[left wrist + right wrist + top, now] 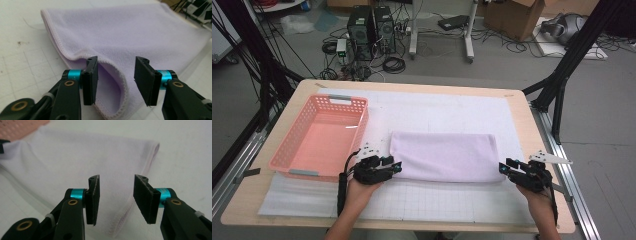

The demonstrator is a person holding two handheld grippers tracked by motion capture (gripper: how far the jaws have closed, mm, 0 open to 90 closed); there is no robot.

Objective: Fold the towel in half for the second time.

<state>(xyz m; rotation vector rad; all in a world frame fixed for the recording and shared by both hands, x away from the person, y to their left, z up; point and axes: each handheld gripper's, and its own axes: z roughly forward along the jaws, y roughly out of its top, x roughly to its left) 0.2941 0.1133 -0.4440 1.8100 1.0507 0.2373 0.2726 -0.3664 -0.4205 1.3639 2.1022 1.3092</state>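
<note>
A lilac folded towel [444, 155] lies flat on the white gridded mat [437, 200]. My left gripper [396, 165] sits at the towel's near left corner and my right gripper [503, 168] at its near right corner. In the left gripper view the jaws [116, 72] stand apart, with a raised fold of the towel's hemmed corner [117, 82] between them, unpressed. In the right gripper view the jaws [116, 192] are also apart, and the towel's stitched edge [125, 212] lies on the mat below the gap.
A pink plastic basket [279, 161] stands empty on the left of the table, close to my left hand; its corner shows in the right gripper view [22, 127]. Black frame posts rise at both sides of the table. Cables and boxes lie on the floor beyond.
</note>
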